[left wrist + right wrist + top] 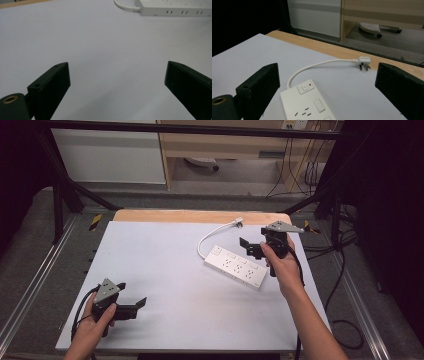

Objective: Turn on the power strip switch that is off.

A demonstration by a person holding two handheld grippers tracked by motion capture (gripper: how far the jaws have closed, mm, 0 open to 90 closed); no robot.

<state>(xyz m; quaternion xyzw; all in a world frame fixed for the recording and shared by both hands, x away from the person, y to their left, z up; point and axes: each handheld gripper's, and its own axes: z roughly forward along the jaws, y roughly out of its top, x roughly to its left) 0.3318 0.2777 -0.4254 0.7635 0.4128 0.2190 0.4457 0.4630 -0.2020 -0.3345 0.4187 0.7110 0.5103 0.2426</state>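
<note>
A white power strip lies on the white table top right of centre, with its switch at the far end. Its white cord loops back to a plug near the wooden far edge; the plug lies free on the table. My right gripper hovers over the strip's far end, open with nothing between the jaws. My left gripper rests near the front left corner, open and empty, and points toward the power strip far ahead.
The white table top has a wooden strip along its far edge. Black frame bars stand at the back corners, with cables on the floor to the right. A chair base sits on the floor beyond.
</note>
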